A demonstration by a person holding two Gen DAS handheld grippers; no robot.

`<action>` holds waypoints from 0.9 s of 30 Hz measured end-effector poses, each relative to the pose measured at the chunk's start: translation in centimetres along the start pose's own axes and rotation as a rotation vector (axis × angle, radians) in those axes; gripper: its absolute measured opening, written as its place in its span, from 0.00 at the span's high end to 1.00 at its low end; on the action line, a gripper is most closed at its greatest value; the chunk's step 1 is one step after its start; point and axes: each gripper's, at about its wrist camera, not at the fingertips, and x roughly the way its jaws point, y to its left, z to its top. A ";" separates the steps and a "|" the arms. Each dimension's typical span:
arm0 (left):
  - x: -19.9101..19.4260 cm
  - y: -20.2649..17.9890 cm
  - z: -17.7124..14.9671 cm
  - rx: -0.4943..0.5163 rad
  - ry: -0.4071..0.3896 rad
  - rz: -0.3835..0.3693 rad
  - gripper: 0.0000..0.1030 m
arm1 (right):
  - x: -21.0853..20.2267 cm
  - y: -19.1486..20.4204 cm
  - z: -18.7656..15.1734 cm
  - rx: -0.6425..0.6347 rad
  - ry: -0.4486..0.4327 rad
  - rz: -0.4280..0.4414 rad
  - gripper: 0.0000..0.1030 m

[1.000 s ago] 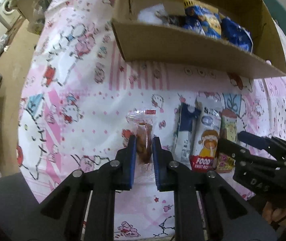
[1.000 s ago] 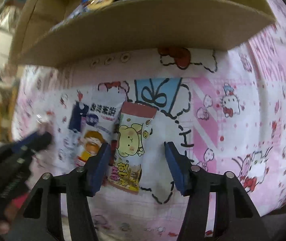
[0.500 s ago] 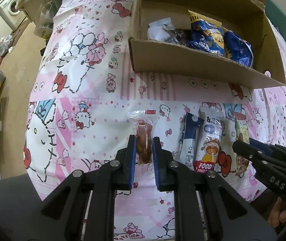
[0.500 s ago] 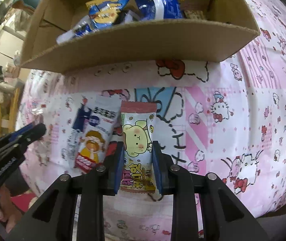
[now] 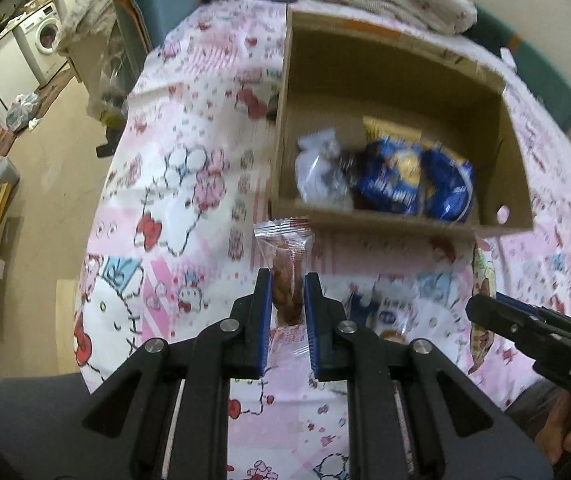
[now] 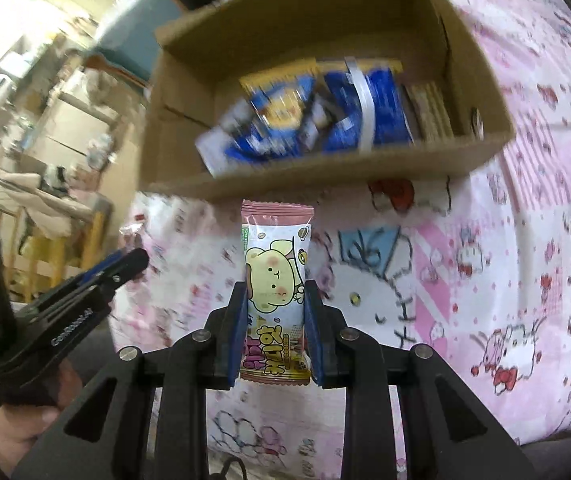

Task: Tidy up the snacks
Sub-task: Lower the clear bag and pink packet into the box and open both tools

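1. Gripping a clear packet w/ a brown snack inside, the left gripper is pinching it between its blue pads; jaws narrow, closed on the packet's lower half.
2. The clear packet is sticking up past the fingertips, its crimped top edge sitting just in front of the near wall of the cardboard box in the left wrist view.
3. The right gripper is clamping a pink-edged packet w/ a yellow cartoon puppy; jaws narrow, pads pressing both long sides.
4. That packet is standing upright in the jaws, top edge lying just below the box's near wall in the right wrist view.
5. The box is sitting open on a pink cartoon-cat tablecloth; blue snack bags & a silvery bag are lying inside, toward the near wall. Blurry, so details unclear.
6. In the right wrist view a tan wafer pack is lying in the box to the right of the blue bags.
7. More snack packets are lying on the cloth between the two grippers, partly hidden by the left gripper's finger.
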 end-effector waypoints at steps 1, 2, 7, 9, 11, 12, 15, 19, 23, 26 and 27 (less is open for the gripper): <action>-0.2 -0.1 0.4 0.003 -0.008 -0.002 0.88 | -0.5 0.1 0.2 -0.004 -0.017 0.011 0.73; -0.4 -0.2 0.9 0.007 -0.016 -0.005 0.88 | -1.1 0.3 0.5 -0.010 -0.042 0.023 0.73; -0.9 -0.8 3.6 0.032 -0.047 -0.018 0.88 | -3.2 1.0 2.5 -0.051 -0.153 0.051 0.73; -0.9 -1.4 4.8 0.048 -0.058 -0.015 0.88 | -3.6 0.9 3.6 -0.057 -0.189 0.042 0.73; -0.7 -2.0 6.0 0.062 -0.065 -0.014 0.88 | -4.1 0.4 4.3 -0.041 -0.219 0.042 0.73; -0.6 -2.3 6.6 0.066 -0.066 -0.014 0.88 | -4.5 0.0 4.7 -0.029 -0.234 0.040 0.73; 0.1 -3.0 8.1 0.077 -0.069 -0.017 0.88 | -4.6 -1.0 6.0 -0.010 -0.271 0.021 0.73; 1.0 -4.4 9.9 0.108 -0.086 -0.007 0.88 | -5.1 -2.9 8.0 0.013 -0.299 -0.019 0.73; 2.1 -5.3 11.0 0.126 -0.094 0.003 0.88 | -4.3 -4.2 9.6 0.035 -0.295 -0.057 0.73; 3.5 -5.5 11.7 0.122 -0.084 0.012 0.88 | -3.4 -5.0 10.7 0.051 -0.283 -0.080 0.73; 3.8 -5.5 11.8 0.120 -0.081 0.015 0.88 | -3.1 -5.2 10.9 0.055 -0.277 -0.086 0.73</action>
